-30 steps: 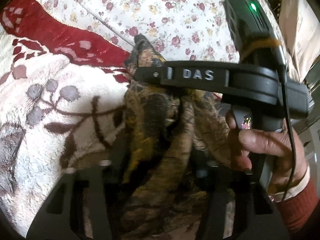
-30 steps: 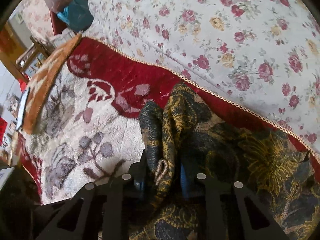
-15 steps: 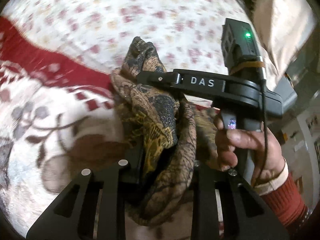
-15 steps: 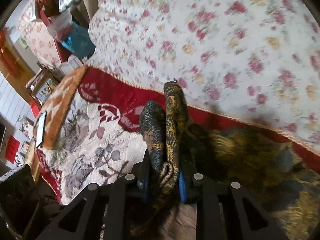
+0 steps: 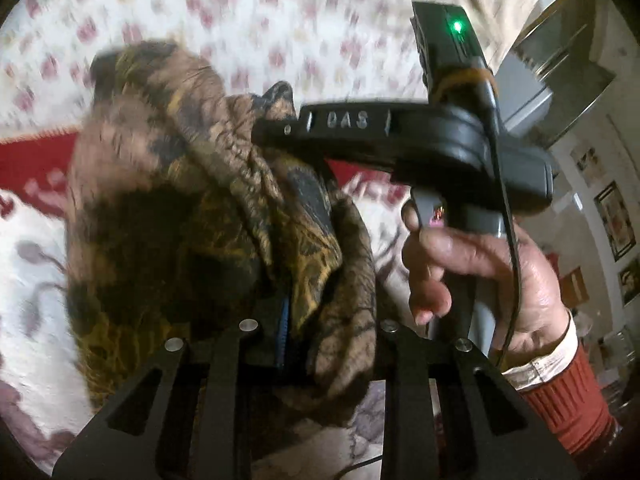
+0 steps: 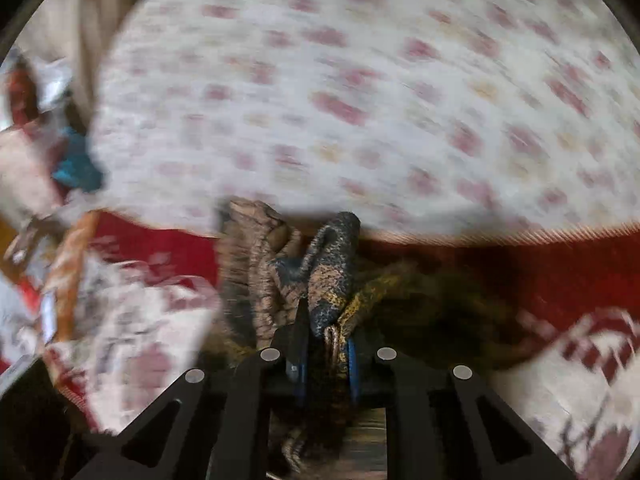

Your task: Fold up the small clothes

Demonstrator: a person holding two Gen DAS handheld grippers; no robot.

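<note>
Both claws are clamped on the brown-and-gold patterned garment (image 5: 208, 216): the left gripper (image 5: 316, 320) pinches one bunched fold, the right gripper (image 6: 326, 356) another. The cloth hangs bunched between them above the red-and-white blanket (image 6: 560, 280), with the floral bedspread (image 6: 360, 80) blurred behind.

Floral bedspread (image 6: 360, 92), white with blurred pink and yellow blooms, filling the far half of both views. Just below its piped edge, a red blanket (image 6: 560, 280) with pale plush patches and grey leaf motifs. Left of the bedspread's corner, a blue bag (image 6: 76, 168) among blurred clutter, and an orange-and-white patterned edge (image 6: 72, 276) beside the blanket. Right of the bedspread, framed pictures (image 5: 614, 220) on a pale wall.
</note>
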